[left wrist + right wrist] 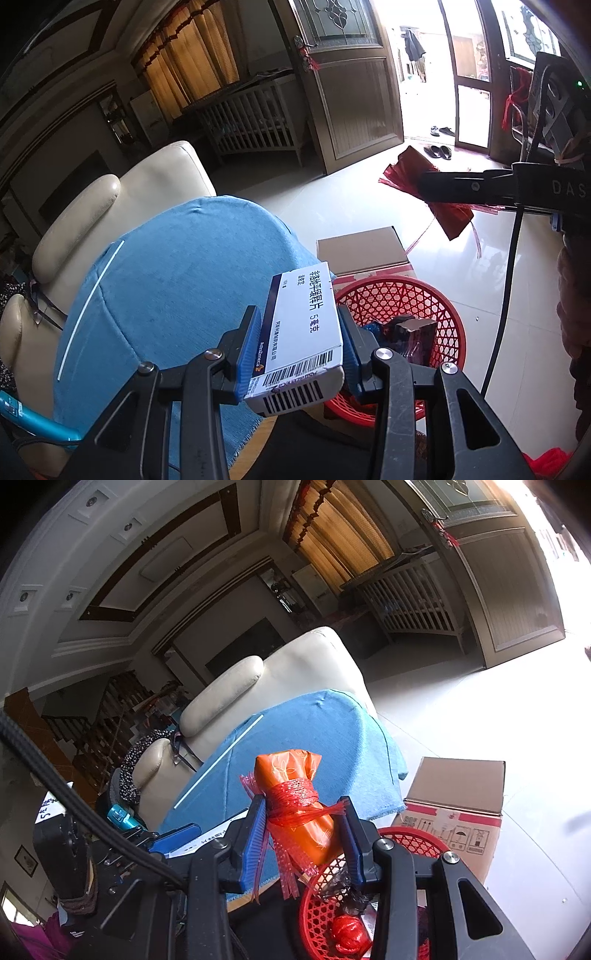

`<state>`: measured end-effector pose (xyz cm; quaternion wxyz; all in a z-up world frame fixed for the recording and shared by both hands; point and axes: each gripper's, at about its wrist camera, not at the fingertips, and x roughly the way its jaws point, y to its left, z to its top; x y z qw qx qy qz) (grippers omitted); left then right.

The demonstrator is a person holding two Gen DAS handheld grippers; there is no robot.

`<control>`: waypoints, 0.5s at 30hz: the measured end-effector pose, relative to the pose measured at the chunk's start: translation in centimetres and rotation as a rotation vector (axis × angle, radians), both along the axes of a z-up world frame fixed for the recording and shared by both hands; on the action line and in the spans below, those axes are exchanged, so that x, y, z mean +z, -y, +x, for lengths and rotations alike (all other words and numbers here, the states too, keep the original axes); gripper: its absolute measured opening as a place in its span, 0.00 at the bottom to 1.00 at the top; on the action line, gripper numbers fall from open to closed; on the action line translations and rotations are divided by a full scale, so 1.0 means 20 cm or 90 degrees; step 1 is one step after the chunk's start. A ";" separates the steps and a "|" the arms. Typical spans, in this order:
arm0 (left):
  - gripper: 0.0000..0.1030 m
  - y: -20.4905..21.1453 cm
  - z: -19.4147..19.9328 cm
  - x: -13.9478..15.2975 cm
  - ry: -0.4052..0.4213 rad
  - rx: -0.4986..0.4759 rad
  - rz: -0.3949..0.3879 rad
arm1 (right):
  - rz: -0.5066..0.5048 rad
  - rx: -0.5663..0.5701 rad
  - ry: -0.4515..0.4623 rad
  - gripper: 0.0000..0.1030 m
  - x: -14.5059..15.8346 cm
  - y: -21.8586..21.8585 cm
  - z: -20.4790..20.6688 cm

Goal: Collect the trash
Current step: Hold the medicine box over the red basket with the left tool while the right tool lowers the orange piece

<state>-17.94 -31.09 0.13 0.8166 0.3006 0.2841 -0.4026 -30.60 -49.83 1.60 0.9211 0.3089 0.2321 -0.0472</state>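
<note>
My left gripper [301, 343] is shut on a white medicine box [301, 332] with blue edge and barcode, held above the table edge beside the red mesh basket [443, 310]. My right gripper [304, 830] is shut on an orange wrapper bound with red mesh [295, 797], held just above and left of the basket [417, 843]. In the left wrist view the right gripper [461, 188] is at upper right with the red wrapper [450, 218]. The basket holds several pieces of trash. A white straw [88, 299] lies on the blue tablecloth [177, 280]; it also shows in the right wrist view [218, 760].
A cardboard box [458, 794] stands on the floor behind the basket. A cream leather armchair [122, 199] is behind the table. A white crib [255, 122] and an open door [354, 96] are farther back. A teal object [33, 421] lies at the table's left.
</note>
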 end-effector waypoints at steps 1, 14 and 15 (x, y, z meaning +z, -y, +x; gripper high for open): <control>0.42 0.00 0.00 -0.01 -0.002 0.000 0.001 | -0.001 0.000 -0.005 0.40 0.00 0.00 0.00; 0.42 0.01 0.01 -0.05 -0.029 -0.005 0.012 | -0.002 0.000 -0.047 0.40 -0.06 0.00 0.03; 0.42 0.01 0.01 -0.05 -0.031 -0.005 0.013 | -0.001 0.000 -0.049 0.40 -0.06 0.00 0.03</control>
